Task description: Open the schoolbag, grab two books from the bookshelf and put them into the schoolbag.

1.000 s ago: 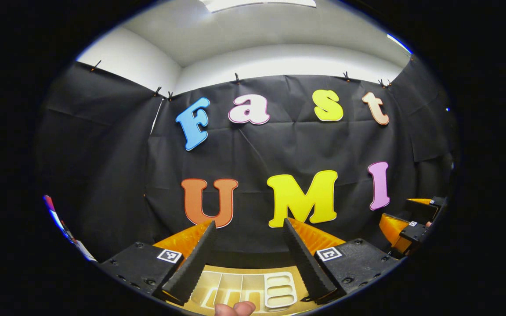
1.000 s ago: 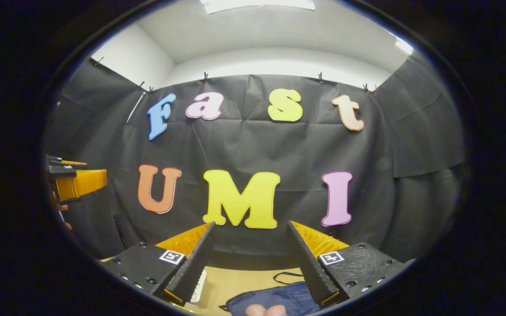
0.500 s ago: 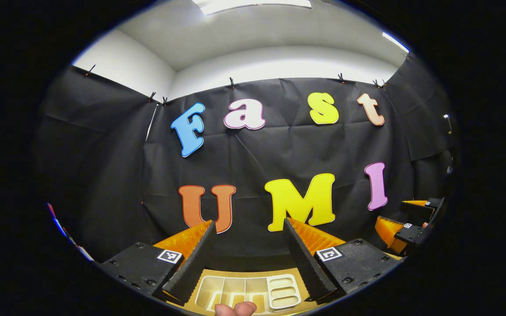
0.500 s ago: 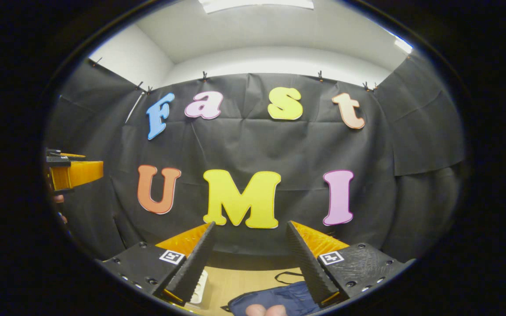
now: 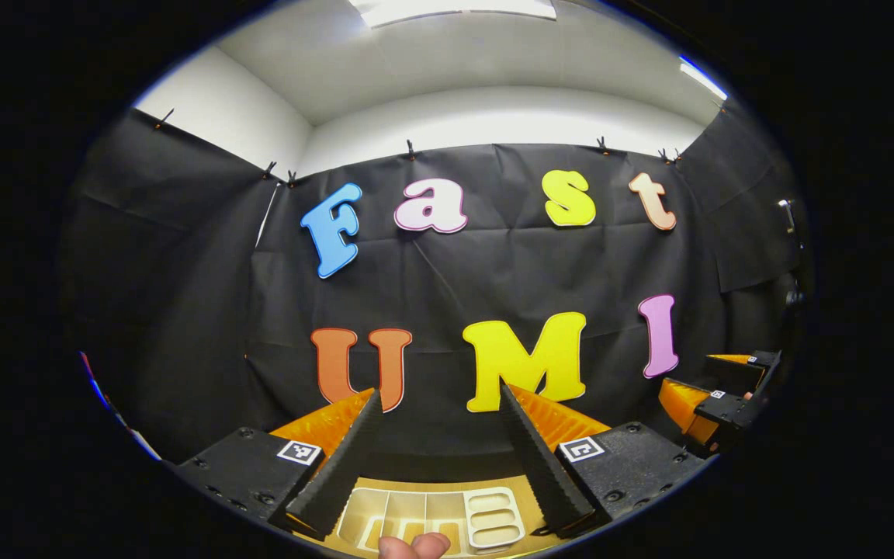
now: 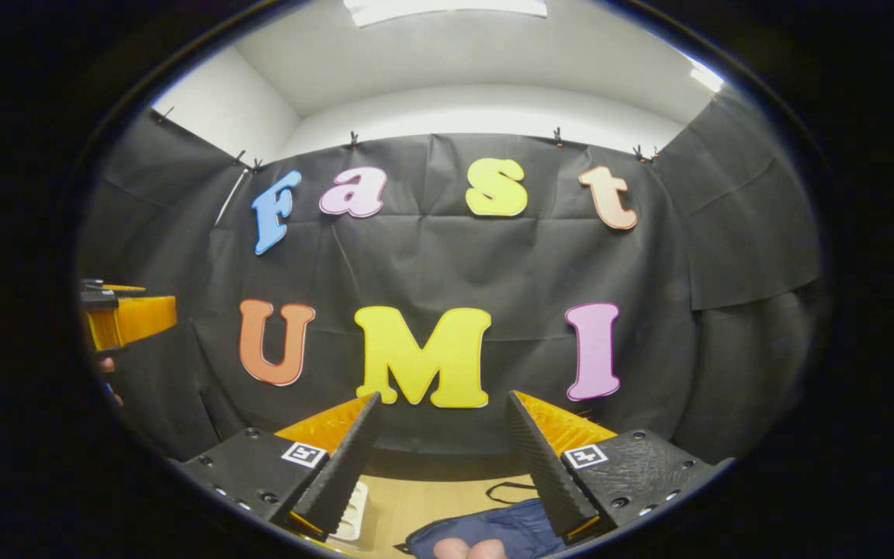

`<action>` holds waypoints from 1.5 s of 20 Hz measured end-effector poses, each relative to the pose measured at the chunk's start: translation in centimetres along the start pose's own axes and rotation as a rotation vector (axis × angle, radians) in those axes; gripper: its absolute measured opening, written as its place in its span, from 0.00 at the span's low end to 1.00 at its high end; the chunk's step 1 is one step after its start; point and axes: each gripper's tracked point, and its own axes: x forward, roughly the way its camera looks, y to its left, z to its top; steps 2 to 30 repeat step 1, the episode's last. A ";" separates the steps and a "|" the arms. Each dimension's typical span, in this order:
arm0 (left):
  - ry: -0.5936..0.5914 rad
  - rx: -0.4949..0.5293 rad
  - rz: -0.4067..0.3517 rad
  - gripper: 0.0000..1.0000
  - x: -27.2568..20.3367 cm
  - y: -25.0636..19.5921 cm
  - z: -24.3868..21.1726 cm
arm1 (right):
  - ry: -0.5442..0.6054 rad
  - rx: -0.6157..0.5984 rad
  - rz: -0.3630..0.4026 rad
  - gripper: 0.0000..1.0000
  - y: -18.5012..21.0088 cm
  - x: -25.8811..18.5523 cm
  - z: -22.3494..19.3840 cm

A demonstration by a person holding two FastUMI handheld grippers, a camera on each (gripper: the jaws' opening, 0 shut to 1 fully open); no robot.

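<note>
Both grippers' fingers apart, empty; we judge schoolbag (image 6: 493, 529) soft, floppy fabric — we'd pinch zip pull, not cloth

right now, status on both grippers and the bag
Left gripper open, empty, above white tray. Right gripper open, empty, above blue schoolbag. Nothing between them.

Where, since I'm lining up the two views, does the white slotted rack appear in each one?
Left gripper view: the white slotted rack sits at bottom centre, framed by the fingers of the left gripper.
Right gripper view: a sliver of the rack shows at the bottom, beside the left-hand finger of the right gripper.
Shared landmark: the wooden table under the rack.
</note>
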 end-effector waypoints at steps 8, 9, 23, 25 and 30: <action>-0.002 0.010 -0.008 0.95 0.0 -0.2 -0.1 | 0.002 -0.003 0.000 0.98 0.0 0.1 -0.1; -0.002 0.010 -0.008 0.95 0.0 -0.2 -0.1 | 0.002 -0.003 0.000 0.98 0.0 0.1 -0.1; -0.002 0.010 -0.008 0.95 0.0 -0.2 -0.1 | 0.002 -0.003 0.000 0.98 0.0 0.1 -0.1; -0.002 0.010 -0.008 0.95 0.0 -0.2 -0.1 | 0.002 -0.003 0.000 0.98 0.0 0.1 -0.1; -0.002 0.010 -0.008 0.95 0.0 -0.2 -0.1 | 0.002 -0.003 0.000 0.98 0.0 0.1 -0.1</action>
